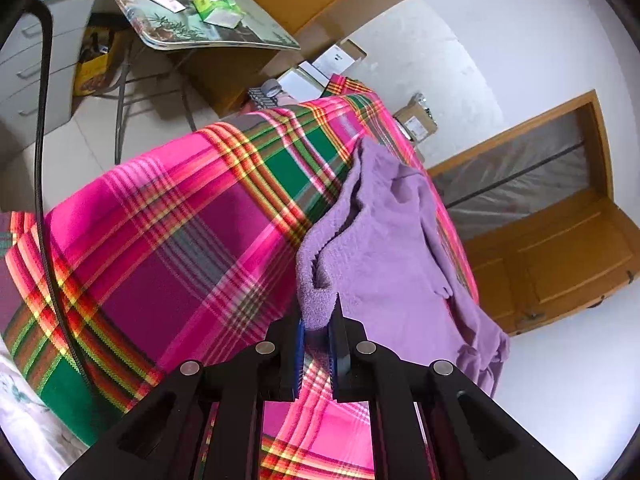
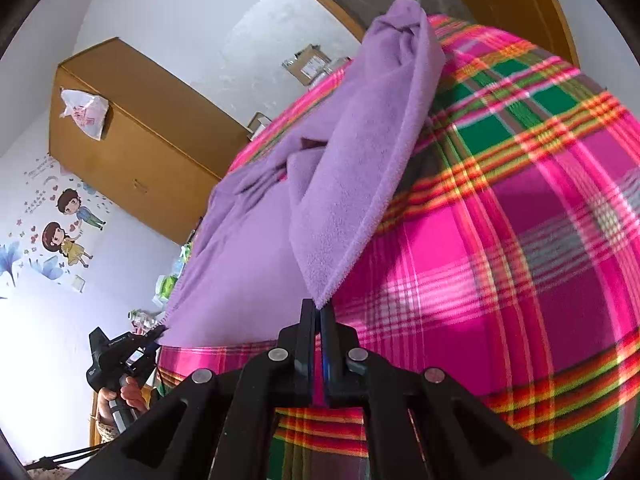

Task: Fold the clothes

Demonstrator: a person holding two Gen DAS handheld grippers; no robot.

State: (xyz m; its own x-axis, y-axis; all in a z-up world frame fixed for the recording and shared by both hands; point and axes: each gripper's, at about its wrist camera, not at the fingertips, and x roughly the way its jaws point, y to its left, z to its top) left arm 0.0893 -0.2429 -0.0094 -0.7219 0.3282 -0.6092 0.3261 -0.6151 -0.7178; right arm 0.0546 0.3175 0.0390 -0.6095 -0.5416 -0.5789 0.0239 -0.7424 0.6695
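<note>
Two grippers, left (image 1: 318, 320) and right (image 2: 316, 310), each pinched tight on a corner of the purple cloth (image 1: 384, 248) hanging ahead over the bed (image 1: 168, 240); thin grip, could slip if tugged.

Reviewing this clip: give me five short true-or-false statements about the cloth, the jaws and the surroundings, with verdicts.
1. The left gripper is shut on a corner of the purple fleece cloth. True.
2. The right gripper stands wide open, holding nothing. False: its jaws pinch a corner of the same cloth.
3. The cloth lies over a pink and green plaid blanket. True.
4. The cloth is already folded into a neat square. False: it lies rumpled, stretched between the two grippers.
5. The wall with cartoon stickers is bare. False: it shows two cartoon children, hearts and blue flowers.
</note>
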